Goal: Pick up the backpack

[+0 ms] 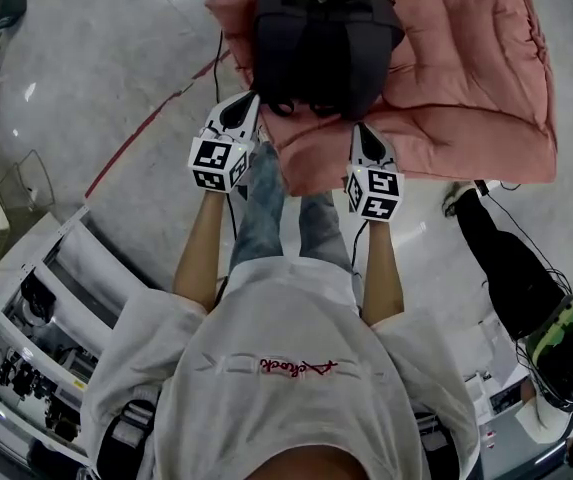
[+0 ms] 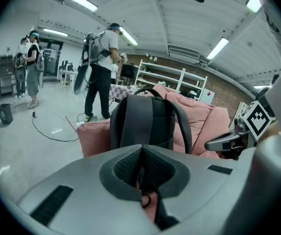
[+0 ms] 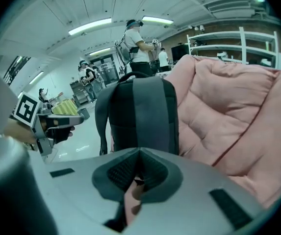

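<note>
Held out forward side by side, tilted down: left gripper (image 1: pixel 246 103), right gripper (image 1: pixel 364 130), all jaws pressed together.

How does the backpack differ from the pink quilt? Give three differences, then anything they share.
Colour: the backpack is black and grey, the quilt pink. Size: the quilt is far wider than the backpack. Pose: the backpack sits upright on the quilt, while the quilt lies crumpled on the floor. Both look like soft fabric.
</note>
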`<state>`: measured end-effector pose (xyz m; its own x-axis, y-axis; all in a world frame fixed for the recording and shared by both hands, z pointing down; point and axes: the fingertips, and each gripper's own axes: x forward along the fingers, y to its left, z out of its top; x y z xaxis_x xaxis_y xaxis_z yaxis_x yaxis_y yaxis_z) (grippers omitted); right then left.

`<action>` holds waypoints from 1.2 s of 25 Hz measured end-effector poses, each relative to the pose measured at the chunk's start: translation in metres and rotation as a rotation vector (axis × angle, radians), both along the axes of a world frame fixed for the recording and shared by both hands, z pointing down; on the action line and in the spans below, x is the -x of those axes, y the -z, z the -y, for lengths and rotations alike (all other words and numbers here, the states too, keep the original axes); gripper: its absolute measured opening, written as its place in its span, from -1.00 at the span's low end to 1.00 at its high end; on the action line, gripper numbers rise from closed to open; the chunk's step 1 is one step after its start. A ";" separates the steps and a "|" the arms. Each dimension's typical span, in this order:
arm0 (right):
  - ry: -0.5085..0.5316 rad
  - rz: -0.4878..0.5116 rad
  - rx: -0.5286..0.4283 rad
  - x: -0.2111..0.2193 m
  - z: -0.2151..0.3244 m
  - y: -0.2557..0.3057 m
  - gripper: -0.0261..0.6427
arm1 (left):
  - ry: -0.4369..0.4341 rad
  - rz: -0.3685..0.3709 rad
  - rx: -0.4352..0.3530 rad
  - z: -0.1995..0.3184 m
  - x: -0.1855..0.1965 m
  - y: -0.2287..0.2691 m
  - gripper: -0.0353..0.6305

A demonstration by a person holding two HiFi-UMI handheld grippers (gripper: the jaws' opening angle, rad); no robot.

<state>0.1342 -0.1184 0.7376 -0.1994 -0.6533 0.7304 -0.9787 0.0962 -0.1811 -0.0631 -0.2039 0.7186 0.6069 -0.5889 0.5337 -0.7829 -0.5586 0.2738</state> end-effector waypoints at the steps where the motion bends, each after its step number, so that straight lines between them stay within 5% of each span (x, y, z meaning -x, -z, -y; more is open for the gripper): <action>1: 0.005 0.001 0.006 0.001 -0.002 -0.007 -0.86 | 0.003 0.002 0.004 -0.002 0.001 -0.007 -0.87; 8: 0.004 0.100 -0.038 0.006 -0.003 -0.020 -0.85 | 0.006 -0.032 0.002 -0.004 -0.001 -0.023 -0.86; 9: 0.010 0.115 -0.053 0.007 0.000 -0.019 -0.59 | 0.001 -0.036 0.001 -0.002 -0.004 -0.024 -0.81; 10: 0.017 0.124 -0.070 0.006 0.004 -0.019 -0.27 | -0.003 -0.033 0.000 0.001 -0.006 -0.027 -0.38; 11: 0.018 0.128 -0.088 0.005 0.008 -0.019 -0.18 | -0.007 -0.024 -0.001 0.003 -0.008 -0.029 -0.10; 13: 0.017 0.128 -0.121 -0.002 0.017 -0.017 0.01 | -0.021 -0.013 -0.003 0.009 -0.013 -0.034 0.06; 22: 0.103 0.108 -0.161 -0.020 0.032 -0.011 0.05 | -0.106 -0.007 -0.041 0.020 -0.032 -0.028 0.08; 30: 0.336 0.105 -0.145 0.002 0.072 -0.016 0.05 | -0.223 -0.012 -0.068 0.051 -0.048 -0.023 0.08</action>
